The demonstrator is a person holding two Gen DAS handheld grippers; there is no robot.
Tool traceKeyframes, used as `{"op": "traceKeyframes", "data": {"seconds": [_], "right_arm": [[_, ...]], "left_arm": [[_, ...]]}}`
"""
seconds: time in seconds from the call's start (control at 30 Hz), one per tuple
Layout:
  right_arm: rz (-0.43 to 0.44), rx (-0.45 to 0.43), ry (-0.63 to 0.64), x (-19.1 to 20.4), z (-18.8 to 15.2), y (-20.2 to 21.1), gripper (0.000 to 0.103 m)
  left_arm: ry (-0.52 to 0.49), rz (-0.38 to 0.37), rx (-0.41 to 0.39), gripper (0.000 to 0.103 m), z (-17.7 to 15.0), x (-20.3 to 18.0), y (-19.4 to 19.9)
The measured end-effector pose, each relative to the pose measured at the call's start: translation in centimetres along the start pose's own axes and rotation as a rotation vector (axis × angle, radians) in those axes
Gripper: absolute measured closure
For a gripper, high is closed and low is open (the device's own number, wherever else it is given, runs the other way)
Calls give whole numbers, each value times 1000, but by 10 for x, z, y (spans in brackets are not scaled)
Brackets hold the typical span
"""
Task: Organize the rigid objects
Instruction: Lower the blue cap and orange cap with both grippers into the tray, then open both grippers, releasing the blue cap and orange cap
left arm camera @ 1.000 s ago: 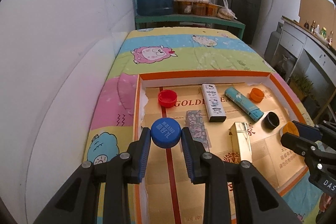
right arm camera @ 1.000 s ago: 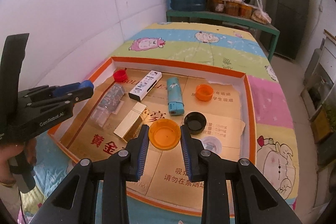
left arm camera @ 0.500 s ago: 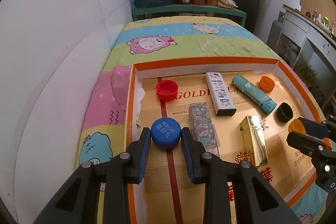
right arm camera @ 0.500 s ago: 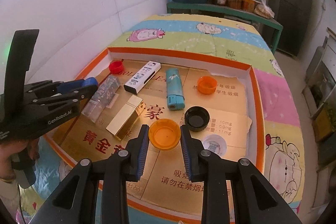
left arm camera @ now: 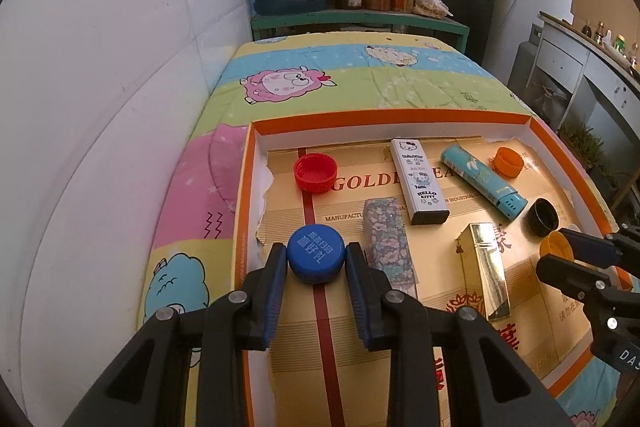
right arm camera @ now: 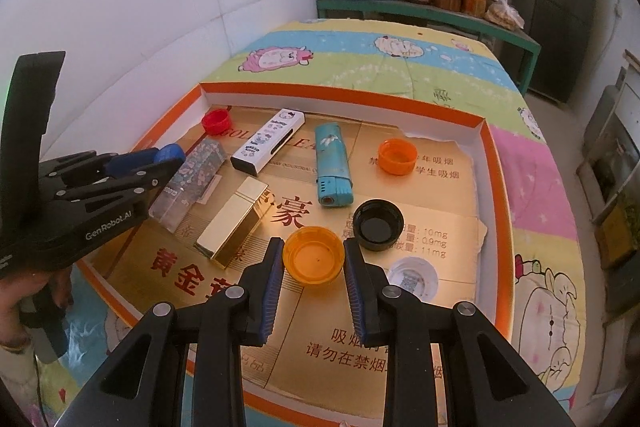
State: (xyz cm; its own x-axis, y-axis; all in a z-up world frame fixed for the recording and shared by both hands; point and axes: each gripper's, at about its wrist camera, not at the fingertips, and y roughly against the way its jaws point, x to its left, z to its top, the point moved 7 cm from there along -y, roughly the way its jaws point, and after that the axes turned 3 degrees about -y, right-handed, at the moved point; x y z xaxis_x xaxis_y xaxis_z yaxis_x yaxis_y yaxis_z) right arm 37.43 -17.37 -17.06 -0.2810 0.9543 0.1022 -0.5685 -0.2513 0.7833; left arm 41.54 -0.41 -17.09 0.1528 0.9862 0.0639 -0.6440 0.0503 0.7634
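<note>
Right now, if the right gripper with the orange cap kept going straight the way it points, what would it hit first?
Probably the gold cardboard lining of the orange-rimmed tray, close under the translucent orange plastic cap that the right gripper holds. The round black plastic cap lies just right of that line; depth is uncertain.

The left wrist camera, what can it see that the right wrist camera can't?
Only the left wrist view shows the printed top of the round blue plastic cap in the left gripper.

Only the right wrist view shows the clear round lid and a hand.

Both show the orange-rimmed cardboard tray, gold box and black cap.
</note>
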Motion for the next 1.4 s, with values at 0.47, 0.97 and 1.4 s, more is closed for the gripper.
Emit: {"op": "traceKeyframes", "data": {"seconds": [0.47, 0.97, 1.4], "right_arm": [[-31, 11, 7, -4, -6, -11, 65], [-42, -18, -17, -8, -4, 3, 55], [-68, -64, -75, -10, -12, 33, 55]], "left_arm": [[9, -5, -4, 70, 0, 0, 2], [14, -16, -44, 59, 3, -2, 15], [48, -61, -101, 59, -7, -8, 56]]}}
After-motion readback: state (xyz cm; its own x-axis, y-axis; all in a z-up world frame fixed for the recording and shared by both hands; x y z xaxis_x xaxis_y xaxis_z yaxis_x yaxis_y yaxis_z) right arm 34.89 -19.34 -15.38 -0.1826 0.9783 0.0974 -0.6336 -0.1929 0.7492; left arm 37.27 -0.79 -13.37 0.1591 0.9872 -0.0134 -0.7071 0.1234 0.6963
